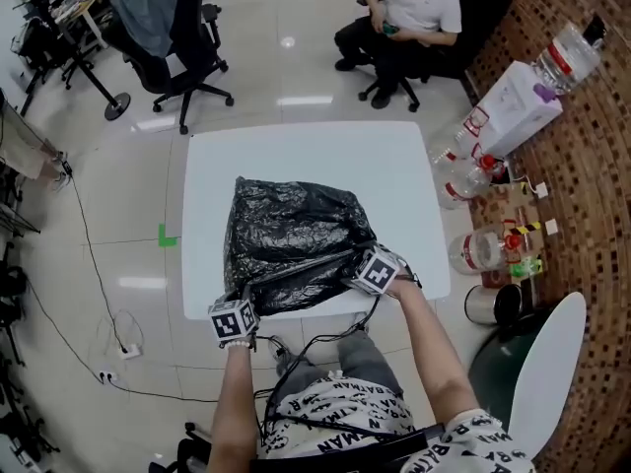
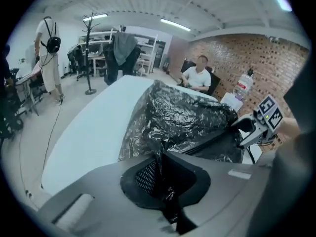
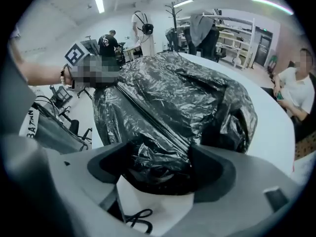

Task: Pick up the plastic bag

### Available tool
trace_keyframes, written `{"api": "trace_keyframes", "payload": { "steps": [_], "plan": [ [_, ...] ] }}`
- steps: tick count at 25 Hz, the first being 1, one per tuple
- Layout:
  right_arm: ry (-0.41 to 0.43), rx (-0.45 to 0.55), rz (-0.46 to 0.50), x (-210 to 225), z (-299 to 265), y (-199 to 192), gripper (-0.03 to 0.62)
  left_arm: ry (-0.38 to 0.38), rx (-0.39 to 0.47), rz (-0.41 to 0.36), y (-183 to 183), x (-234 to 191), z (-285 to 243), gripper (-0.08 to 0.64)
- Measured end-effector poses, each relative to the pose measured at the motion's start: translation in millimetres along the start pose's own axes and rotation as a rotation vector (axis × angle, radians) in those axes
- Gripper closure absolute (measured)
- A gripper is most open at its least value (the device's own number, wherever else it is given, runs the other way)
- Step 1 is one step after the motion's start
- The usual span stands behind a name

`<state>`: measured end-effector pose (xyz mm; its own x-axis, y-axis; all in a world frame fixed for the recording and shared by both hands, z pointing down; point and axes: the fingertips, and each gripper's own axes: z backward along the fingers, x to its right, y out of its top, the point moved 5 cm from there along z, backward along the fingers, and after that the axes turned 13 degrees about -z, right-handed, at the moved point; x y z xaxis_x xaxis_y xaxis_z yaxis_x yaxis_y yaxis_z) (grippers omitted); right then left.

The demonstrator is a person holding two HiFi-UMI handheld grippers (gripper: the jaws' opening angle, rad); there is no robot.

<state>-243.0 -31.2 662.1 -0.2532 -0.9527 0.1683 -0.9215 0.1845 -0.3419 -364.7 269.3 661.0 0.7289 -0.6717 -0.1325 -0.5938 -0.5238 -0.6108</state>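
Plastic bag: a black plastic bag (image 1: 296, 239) lies crumpled and partly flattened on the near half of a white table (image 1: 394, 166), with its near edge at the table's front rim. The film is thin and glossy, creased all over, and catches the ceiling light in grey streaks.
Left gripper: the left gripper (image 1: 240, 304) sits at the bag's near left corner. In the left gripper view its jaws are clamped tight together on a thin twisted strand of the black film (image 2: 159, 154).
Right gripper: the right gripper (image 1: 357, 272) meets the bag's near right corner. In the right gripper view a thick wad of bunched plastic fills the gap between its jaws (image 3: 160, 164), and both pads press on it.
Between the grippers: the bag's near edge runs as a taut, straight fold from one gripper to the other.
Grippers' build: grey moulded shells with dark jaw pads, each carrying a cube of black-and-white square markers.
Table: square with rounded corners, smooth and matte.
Surroundings: pale, shiny floor tiles (image 1: 286, 67) with a green tape mark (image 1: 168, 235). A seated person (image 1: 409, 13) is beyond the table, and a black office chair (image 1: 173, 28) stands at the far left. Clear water bottles (image 1: 473, 180) cluster near a brick wall (image 1: 592, 215).
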Motion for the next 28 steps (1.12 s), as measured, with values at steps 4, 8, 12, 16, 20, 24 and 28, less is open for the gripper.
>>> {"api": "trace_keyframes", "payload": {
  "steps": [4, 8, 12, 16, 20, 24, 28],
  "plan": [
    [-0.013, -0.047, -0.002, 11, -3, -2, 0.164, 0.015, -0.065, -0.064, -11, 14, -18, 0.558],
    [-0.064, -0.046, 0.002, 21, 4, 3, 0.164, -0.015, -0.031, -0.096, 2, 18, -26, 0.556],
    [-0.018, 0.037, -0.04, 12, 38, 9, 0.164, -0.106, 0.082, -0.022, 22, 15, 0, 0.344],
    [0.086, 0.221, -0.185, -8, 93, 0, 0.164, -0.156, 0.264, 0.037, 48, 12, 50, 0.325],
    [0.09, 0.478, -0.342, -33, 150, -10, 0.166, -0.178, 0.42, 0.03, 74, 8, 95, 0.333],
    [0.027, 0.842, -0.481, -53, 204, -9, 0.225, -0.173, 0.511, -0.037, 90, 20, 128, 0.558],
    [-0.024, 1.065, -0.537, -66, 241, -14, 0.439, -0.219, 0.551, -0.048, 99, 49, 149, 0.558]
  ]
}}
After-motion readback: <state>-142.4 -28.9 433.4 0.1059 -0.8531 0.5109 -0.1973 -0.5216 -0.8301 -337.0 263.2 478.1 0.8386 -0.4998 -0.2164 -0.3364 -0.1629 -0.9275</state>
